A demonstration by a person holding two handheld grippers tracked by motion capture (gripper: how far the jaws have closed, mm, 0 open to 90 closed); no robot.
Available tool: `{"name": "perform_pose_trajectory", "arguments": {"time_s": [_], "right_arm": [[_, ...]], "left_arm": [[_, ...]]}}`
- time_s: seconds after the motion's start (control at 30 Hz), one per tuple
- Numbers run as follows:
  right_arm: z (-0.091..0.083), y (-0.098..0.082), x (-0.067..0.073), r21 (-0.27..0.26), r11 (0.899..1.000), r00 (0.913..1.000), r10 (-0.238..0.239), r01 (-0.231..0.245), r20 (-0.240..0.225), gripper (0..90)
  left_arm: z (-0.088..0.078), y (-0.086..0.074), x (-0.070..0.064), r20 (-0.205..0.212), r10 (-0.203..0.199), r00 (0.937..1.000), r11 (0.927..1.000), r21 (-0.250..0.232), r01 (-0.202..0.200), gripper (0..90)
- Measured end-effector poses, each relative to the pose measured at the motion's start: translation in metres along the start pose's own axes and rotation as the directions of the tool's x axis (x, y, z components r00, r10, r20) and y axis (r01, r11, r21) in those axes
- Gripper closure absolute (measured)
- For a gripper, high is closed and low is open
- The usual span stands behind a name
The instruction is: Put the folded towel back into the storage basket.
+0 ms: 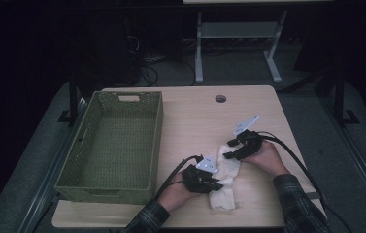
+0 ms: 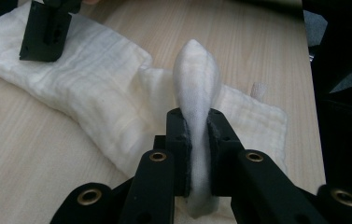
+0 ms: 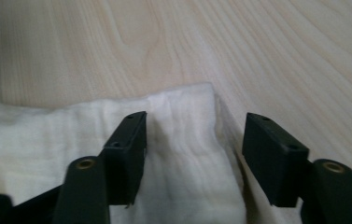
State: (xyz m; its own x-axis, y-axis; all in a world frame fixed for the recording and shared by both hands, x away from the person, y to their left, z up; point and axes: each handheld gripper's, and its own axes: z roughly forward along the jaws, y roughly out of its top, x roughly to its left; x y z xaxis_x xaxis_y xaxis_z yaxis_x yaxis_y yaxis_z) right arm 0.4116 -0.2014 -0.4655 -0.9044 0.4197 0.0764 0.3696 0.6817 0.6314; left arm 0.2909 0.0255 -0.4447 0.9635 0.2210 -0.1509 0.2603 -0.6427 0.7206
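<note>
The white cloth (image 1: 225,179) lies on the worktop (image 1: 190,121) at five o'clock. The left tongs (image 1: 214,183) pinch a fold; the right tongs (image 1: 230,148) straddle its corner, apart. A green basket (image 1: 71,167) sits at nine o'clock, clear of them.

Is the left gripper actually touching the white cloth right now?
Touching. The left gripper view shows the left gripper pinching a raised fold of the white cloth.

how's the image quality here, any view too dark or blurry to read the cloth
High view: dim and dark round the edges, the white cloth bright but without weave detail, the green basket readable. Left gripper view: evenly lit and sharp, the pinched fold and weave clear, the left gripper close up. Right gripper view: soft, the nearby cloth and the right gripper slightly blurred, the table grain clearer.
</note>
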Motion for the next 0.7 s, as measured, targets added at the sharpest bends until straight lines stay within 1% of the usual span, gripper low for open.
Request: {"name": "perform_pose_trajectory", "arguments": {"time_s": [0.03, 0.07, 0.13, 0.2, 0.27, 0.3, 0.43, 0.5, 0.6, 0.7], "right_arm": [[0.000, 0.000, 0.001, -0.002, 1.000, 1.0000, 0.001, -0.001, 0.003, 45.8], [0.000, 0.000, 0.001, -0.004, 1.000, 0.9999, -0.013, 0.013, 0.004, 51.3], [-0.001, 0.000, 0.003, -0.004, 1.000, 0.9998, -0.016, 0.016, -0.013, 62.3], [-0.002, -0.001, 0.005, -0.007, 1.000, 0.9991, -0.005, 0.004, -0.042, 73.4], [-0.001, -0.002, 0.005, -0.010, 1.000, 0.9984, -0.006, 0.005, -0.056, 78.9], [-0.001, -0.002, 0.005, -0.009, 1.000, 0.9981, 0.006, -0.007, -0.061, 80.2], [-0.002, 0.000, 0.006, -0.003, 1.000, 0.9982, -0.006, 0.006, -0.060, 81.6], [-0.003, 0.002, 0.005, 0.004, 1.000, 0.9982, -0.004, 0.004, -0.060, 81.9], [-0.009, 0.004, 0.004, -0.016, 1.000, 0.9978, 0.006, -0.007, -0.065, 81.9], [-0.015, 0.008, 0.004, -0.041, 0.999, 0.9971, 0.003, -0.006, -0.076, 81.9]], "left_arm": [[0.000, 0.000, 0.000, -0.002, 0.000, 1.0000, 1.0000, -0.001, 0.000, 80.9], [0.000, 0.000, 0.000, -0.002, 0.002, 1.0000, 1.0000, 0.000, -0.002, 80.9], [0.000, 0.000, 0.000, -0.001, -0.001, 1.0000, 1.0000, 0.000, 0.001, 80.9], [0.001, 0.000, 0.001, 0.001, -0.004, 1.0000, 1.0000, 0.000, 0.004, 81.0], [0.001, 0.000, 0.002, 0.007, -0.007, 1.0000, 1.0000, -0.003, 0.007, 80.9], [0.000, 0.000, 0.002, 0.007, -0.006, 1.0000, 1.0000, 0.000, 0.006, 81.0], [-0.002, 0.002, 0.004, 0.006, -0.016, 0.9999, 0.9998, -0.011, 0.016, 81.0], [-0.003, 0.004, 0.004, 0.006, -0.028, 0.9996, 0.9993, -0.023, 0.028, 81.1], [-0.005, 0.006, 0.002, -0.005, -0.045, 0.9990, 0.9988, -0.023, 0.044, 81.2], [-0.008, 0.007, 0.001, -0.015, -0.041, 0.9991, 0.9990, -0.021, 0.041, 81.2]]}}
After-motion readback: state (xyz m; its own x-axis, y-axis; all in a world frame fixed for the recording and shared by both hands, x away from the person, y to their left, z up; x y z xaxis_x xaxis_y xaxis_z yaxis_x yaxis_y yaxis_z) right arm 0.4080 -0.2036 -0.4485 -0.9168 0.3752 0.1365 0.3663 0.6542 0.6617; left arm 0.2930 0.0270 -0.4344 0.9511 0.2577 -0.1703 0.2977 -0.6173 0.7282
